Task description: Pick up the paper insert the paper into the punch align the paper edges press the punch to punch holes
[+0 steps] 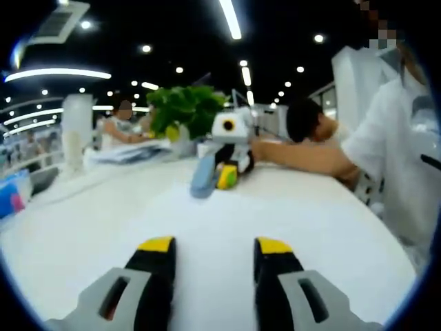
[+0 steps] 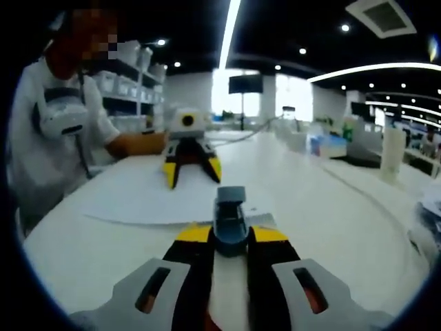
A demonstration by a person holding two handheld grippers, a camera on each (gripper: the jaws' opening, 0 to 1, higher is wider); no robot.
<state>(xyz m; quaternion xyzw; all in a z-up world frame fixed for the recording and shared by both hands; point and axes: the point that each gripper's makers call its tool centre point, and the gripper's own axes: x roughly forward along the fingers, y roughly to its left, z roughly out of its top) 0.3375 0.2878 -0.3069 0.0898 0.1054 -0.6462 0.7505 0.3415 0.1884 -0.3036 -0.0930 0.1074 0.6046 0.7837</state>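
In the left gripper view the left tongs (image 1: 214, 249) rise from 6 o'clock with their yellow-tipped black jaws apart and nothing between them, hovering over a large white sheet of paper (image 1: 289, 214) that lies flat on the white bench (image 1: 62, 234). Toward 12 o'clock from them, the right tongs (image 1: 227, 176) sit at the far edge of the sheet, just beside the grey-blue hole punch (image 1: 204, 176). Behind these stands a leafy green plant (image 1: 185, 110), and a person in a white shirt (image 1: 393, 152) leans in from 3 o'clock.

In the right gripper view the right tongs (image 2: 229, 234) rise from 6 o'clock, jaws clamped on the grey-blue hole punch (image 2: 229, 215), which stands on the near edge of the white paper (image 2: 151, 196). The left tongs (image 2: 192, 169) hang at 11 o'clock over the sheet's far side, jaws spread. A white pillar-like cylinder (image 2: 393, 153) stands at 3 o'clock.
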